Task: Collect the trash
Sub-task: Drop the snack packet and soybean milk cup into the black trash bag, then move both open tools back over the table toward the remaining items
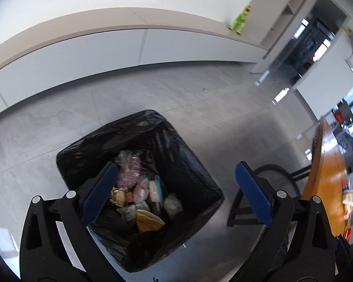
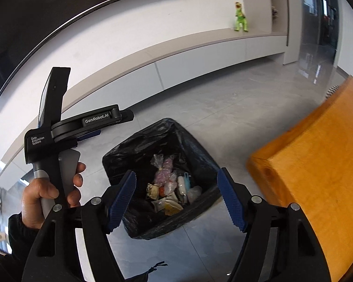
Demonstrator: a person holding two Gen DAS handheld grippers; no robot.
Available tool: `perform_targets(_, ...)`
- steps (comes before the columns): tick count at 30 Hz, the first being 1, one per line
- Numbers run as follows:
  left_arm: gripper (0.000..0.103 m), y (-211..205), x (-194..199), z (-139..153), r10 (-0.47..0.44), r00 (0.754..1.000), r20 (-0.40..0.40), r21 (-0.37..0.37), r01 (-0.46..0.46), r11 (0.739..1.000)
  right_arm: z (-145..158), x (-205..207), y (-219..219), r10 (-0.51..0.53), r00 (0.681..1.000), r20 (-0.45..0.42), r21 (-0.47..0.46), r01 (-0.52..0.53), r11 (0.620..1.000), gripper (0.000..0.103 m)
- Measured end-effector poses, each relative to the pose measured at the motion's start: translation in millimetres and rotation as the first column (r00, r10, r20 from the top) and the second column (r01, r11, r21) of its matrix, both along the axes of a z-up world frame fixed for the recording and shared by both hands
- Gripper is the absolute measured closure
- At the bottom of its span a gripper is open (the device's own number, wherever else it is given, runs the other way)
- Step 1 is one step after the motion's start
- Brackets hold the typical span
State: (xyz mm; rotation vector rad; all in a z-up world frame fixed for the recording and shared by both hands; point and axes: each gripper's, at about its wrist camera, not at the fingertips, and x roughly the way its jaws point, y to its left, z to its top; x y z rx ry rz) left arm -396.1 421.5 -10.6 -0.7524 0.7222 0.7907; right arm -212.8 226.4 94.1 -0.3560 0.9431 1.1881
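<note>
Both hand-held grippers hang over the square bin lined with a crinkled black plastic bag (image 1: pixel 138 188), which sits on the grey tiled floor (image 1: pixel 200 94) in the lower middle of both views. The left hand-held gripper (image 1: pixel 176 195) has its blue ribbed pads spread wide, nothing between them but the bin far below. The right hand-held gripper (image 2: pixel 176 202) is also spread, also empty.

Down in the bag lies the trash (image 1: pixel 141 199): a pinkish crumpled clear wrapper (image 1: pixel 128 169), white scrunched packets (image 1: pixel 173 205), a yellow paper piece (image 1: pixel 150 222). All light, soft, crushable stuff by the look of it, nothing fragile.

In the right wrist view, at left, a hand (image 2: pixel 49 195) holds the black handle of the other device.

The liner is the tricky part, I'd say: thin, slick film that slides off flat pads. Best bet is to pinch the folded edge of it at the rim, where it doubles over the bin wall, and gather a bunch, not a single layer. The orange wooden tabletop (image 2: pixel 317 164) crowds the right of the frame, near the bin.
</note>
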Motion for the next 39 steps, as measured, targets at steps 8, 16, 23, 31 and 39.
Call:
perform_targets(8, 0.006, -63, 77, 27, -0.253, 0.967, 0.027, 0.03, 0.252, 0.967, 11, 60, -81, -0.18, 0.984, -0.006, 0.019, 0.18, 0.983, 0.031)
perform_targets(16, 0.006, -138, 172, 46, -0.478, 0.878, 0.011, 0.05, 0.477, 0.878, 15, 131, -173, -0.374, 0.927, -0.016, 0.021, 0.375, 0.927, 0.031)
perform_targets(23, 0.006, -199, 243, 57, -0.612, 0.791, -0.001, 0.052, 0.612, 0.789, 24, 183, -243, -0.492, 0.871, 0.008, 0.02, 0.492, 0.871, 0.03)
perform_targets(31, 0.006, -288, 333, 61, -0.776, 0.63, -0.022, 0.044, 0.776, 0.629, 26, 249, -352, -0.683, 0.729, 0.042, 0.006, 0.683, 0.73, 0.03)
perform_targets(39, 0.006, -352, 388, 53, -0.865, 0.498, -0.057, 0.018, 0.867, 0.498, 33, 318, -436, -0.68, 0.709, 0.188, -0.1, 0.702, 0.705, 0.021)
